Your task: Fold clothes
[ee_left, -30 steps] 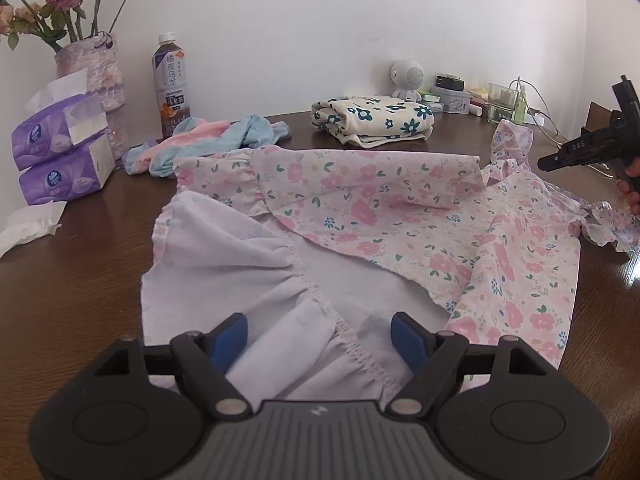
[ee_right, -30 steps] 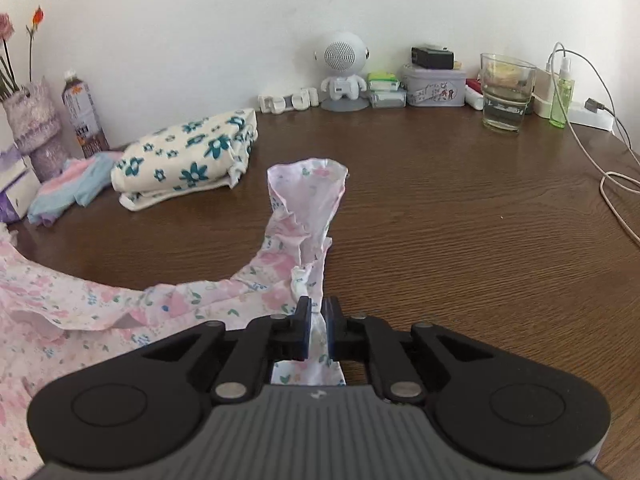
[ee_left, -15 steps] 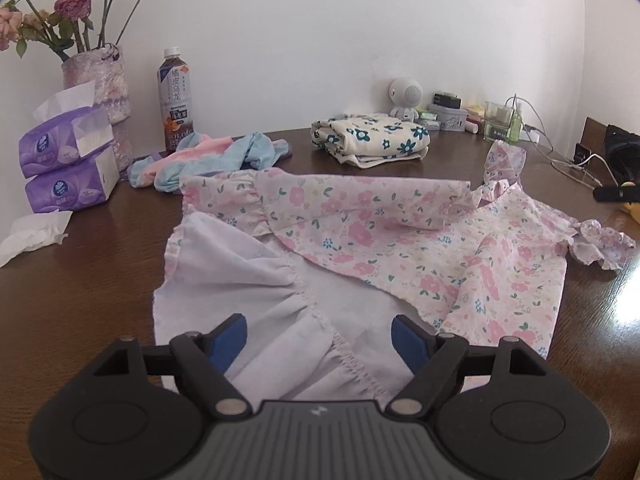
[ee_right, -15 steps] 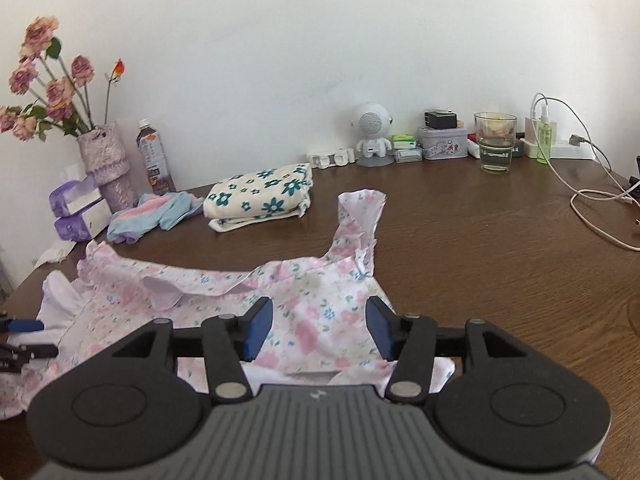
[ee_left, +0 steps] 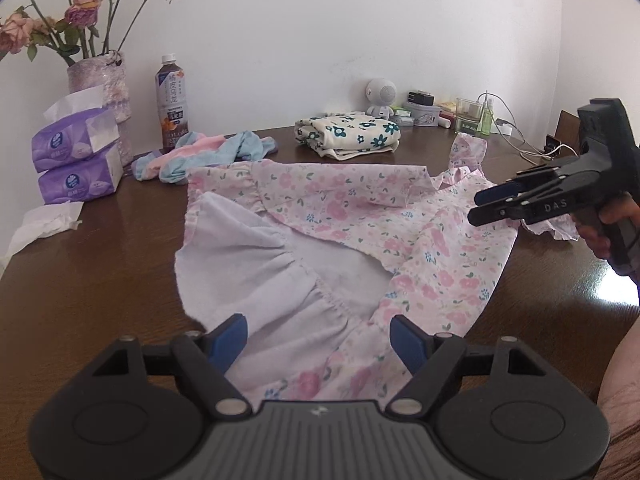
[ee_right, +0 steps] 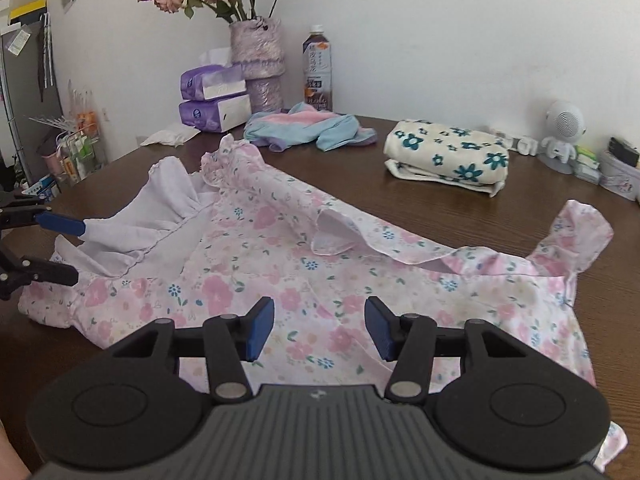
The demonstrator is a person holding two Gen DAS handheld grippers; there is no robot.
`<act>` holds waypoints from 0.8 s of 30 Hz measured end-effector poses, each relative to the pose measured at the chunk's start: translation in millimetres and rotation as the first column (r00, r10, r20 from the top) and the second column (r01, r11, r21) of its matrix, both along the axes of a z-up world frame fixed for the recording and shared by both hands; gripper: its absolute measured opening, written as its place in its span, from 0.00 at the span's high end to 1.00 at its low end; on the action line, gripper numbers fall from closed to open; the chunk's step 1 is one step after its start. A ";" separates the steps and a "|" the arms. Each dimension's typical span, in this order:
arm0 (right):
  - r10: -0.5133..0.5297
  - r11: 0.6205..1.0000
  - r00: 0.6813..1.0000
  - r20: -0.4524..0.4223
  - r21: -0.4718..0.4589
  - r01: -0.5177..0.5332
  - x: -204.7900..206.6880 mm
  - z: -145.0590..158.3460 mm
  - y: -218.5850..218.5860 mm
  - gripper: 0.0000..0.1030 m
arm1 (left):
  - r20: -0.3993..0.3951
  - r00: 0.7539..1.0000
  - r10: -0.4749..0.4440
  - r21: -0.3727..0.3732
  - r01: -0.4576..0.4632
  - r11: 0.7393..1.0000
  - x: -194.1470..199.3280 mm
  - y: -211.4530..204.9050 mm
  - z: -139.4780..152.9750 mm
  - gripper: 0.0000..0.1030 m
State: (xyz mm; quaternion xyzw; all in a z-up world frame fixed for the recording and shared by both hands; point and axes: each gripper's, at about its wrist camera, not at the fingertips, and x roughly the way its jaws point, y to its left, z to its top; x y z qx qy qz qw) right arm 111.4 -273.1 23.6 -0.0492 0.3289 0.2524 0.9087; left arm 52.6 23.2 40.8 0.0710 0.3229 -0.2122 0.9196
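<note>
So my left gripper [ee_left: 318,336] sits wide open with nothing in it at the bottom of the frame over the white hem, my right gripper [ee_right: 320,328] has just been opening and is empty too, and the pink flowery dress [ee_right: 320,272] lies spread mid-frame on the brown table [ee_right: 460,208].

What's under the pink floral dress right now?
The pink floral dress lies flat, partly folded on itself, on the wooden table, which shows all around it. Whether anything lies beneath the cloth cannot be seen.
</note>
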 end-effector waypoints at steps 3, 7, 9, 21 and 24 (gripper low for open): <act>0.025 1.000 0.998 -0.064 0.019 -0.024 17.0 -9.0 8.9 0.49 | -0.012 1.000 0.004 0.000 -0.004 1.000 -6.6 7.8 -4.0 0.25; 0.023 1.000 0.994 -0.103 0.007 -0.022 25.2 -16.1 14.9 0.51 | -0.017 0.999 -0.042 0.011 0.042 0.999 -10.1 7.3 -5.7 0.35; 0.034 0.999 0.994 -0.104 0.007 -0.034 24.5 -15.9 15.7 0.61 | -0.009 0.999 -0.041 0.020 0.041 0.999 -12.2 7.1 -4.4 0.35; 0.058 0.996 0.995 -0.077 -0.059 -0.062 17.9 -19.2 21.7 0.95 | -0.056 0.996 -0.075 0.074 0.079 0.994 -14.5 10.8 -15.4 0.88; 0.039 0.996 0.998 -0.051 -0.081 -0.043 19.9 -20.4 25.4 0.98 | -0.047 0.997 -0.055 0.067 0.058 0.996 -5.9 11.8 -18.6 0.90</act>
